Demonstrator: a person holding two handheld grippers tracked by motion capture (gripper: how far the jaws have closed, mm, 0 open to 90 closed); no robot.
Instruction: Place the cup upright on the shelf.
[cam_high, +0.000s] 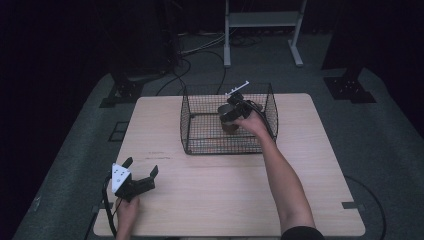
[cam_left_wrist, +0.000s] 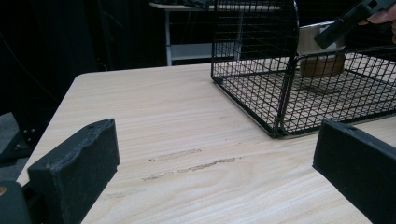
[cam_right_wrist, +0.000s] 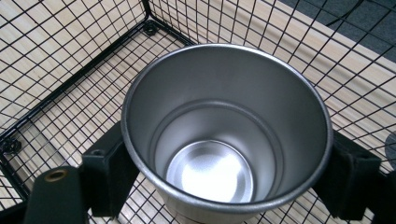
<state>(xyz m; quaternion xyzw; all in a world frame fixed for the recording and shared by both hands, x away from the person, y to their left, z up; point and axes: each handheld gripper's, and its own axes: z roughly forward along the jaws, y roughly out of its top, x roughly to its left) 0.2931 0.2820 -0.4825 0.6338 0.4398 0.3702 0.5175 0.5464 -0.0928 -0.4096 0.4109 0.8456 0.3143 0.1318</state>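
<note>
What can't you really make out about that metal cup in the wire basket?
- Cup base: the right gripper view cuts it off at the bottom edge, so whether it rests on the basket floor is unclear.
- Cup sides: in the high view, hand and right gripper cover them.

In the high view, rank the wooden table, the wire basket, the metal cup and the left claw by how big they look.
1. wooden table
2. wire basket
3. left claw and metal cup: unsure, since the right claw and hand cover most of the cup, and the left claw lies nearer the camera.
</note>
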